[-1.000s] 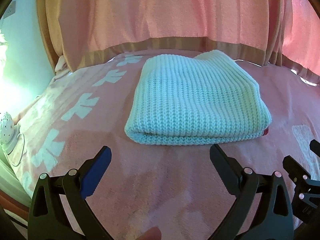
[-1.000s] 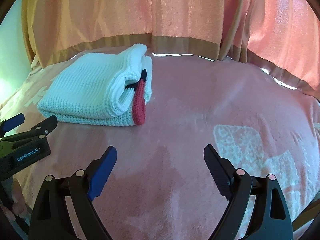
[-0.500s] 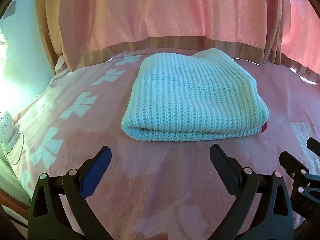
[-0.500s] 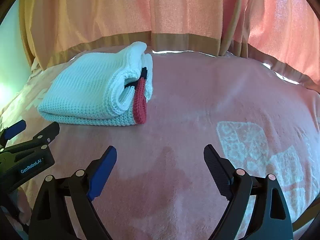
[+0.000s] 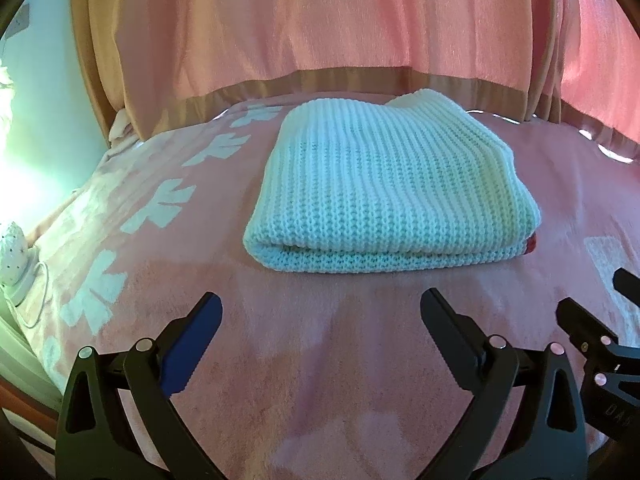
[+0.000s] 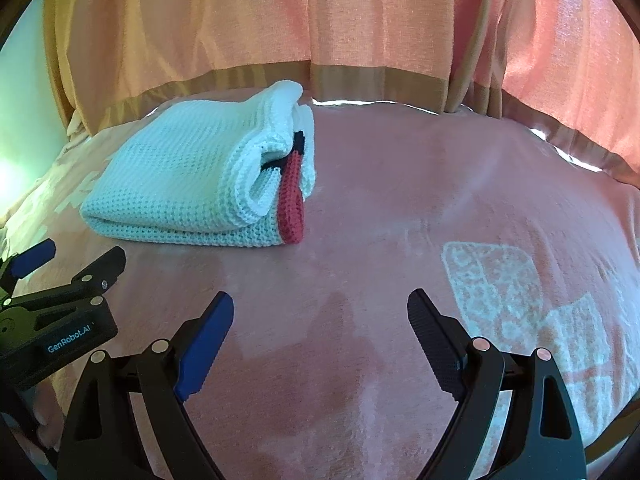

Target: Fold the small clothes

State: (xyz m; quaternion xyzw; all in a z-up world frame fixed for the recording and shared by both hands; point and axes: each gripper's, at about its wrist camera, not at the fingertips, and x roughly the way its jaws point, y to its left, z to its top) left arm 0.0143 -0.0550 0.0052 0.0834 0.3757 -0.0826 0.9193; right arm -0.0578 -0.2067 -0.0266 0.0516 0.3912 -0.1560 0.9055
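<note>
A pale knitted sweater (image 5: 384, 188) lies folded in a thick rectangle on the pink blanket (image 5: 320, 360). In the right wrist view the sweater (image 6: 192, 180) shows its open right end with a red band (image 6: 291, 208) and a dark stripe. My left gripper (image 5: 320, 308) is open and empty, a short way in front of the sweater's near fold. My right gripper (image 6: 320, 308) is open and empty, in front of and to the right of the sweater. Each gripper shows at the edge of the other's view: the right one (image 5: 596, 320) and the left one (image 6: 68, 264).
Pink curtains (image 5: 320, 20) with a tan hem hang behind the bed. The blanket has white patterns along its left side (image 5: 160, 208) and on the right (image 6: 512, 280). A white dotted object (image 5: 14, 252) with a cord sits at the left bed edge.
Both views have shifted slightly: the sweater sits a little farther left and higher in the left wrist view. Both grippers stay open and the sweater has not moved.
</note>
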